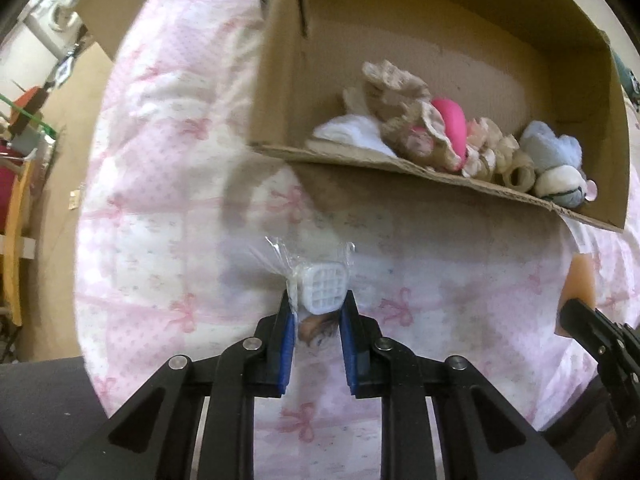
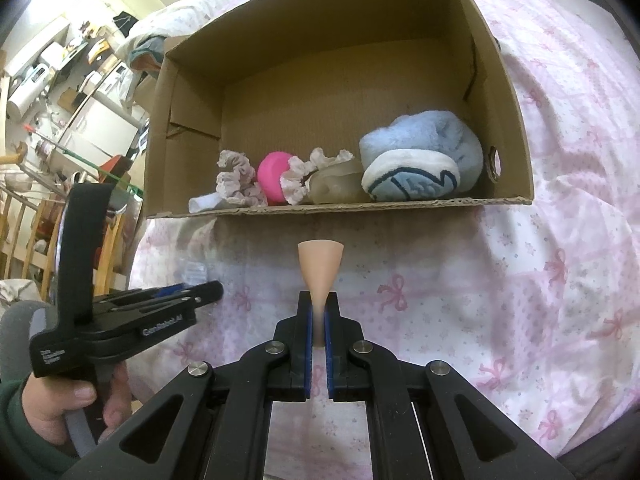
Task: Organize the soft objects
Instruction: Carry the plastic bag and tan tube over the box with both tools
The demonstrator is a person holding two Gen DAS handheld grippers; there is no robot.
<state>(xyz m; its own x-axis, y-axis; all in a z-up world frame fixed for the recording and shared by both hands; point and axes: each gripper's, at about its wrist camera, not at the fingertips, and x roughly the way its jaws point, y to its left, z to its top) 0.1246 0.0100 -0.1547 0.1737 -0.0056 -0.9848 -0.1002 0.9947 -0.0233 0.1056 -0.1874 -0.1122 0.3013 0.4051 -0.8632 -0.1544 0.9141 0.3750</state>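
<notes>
Squeezing a wrapped white pad [image 1: 323,292] just before the box [image 1: 440,178], the left gripper [image 1: 318,300] is clamped on it; light, crinkly, slippery film, so grip the body. Right gripper [image 2: 319,312] pinches a soft beige sponge [image 2: 320,264]

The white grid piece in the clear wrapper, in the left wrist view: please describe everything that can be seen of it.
The white grid piece is a small, rounded-square block with a face of little square openings; it looks like soft plastic or silicone. A crinkled clear wrapper surrounds it and sticks out above and to the left. It sits between the blue pads of the left gripper, which press on its sides, over the pink bow-print bedcover. Whether it rests on the cover cannot be told.
</notes>
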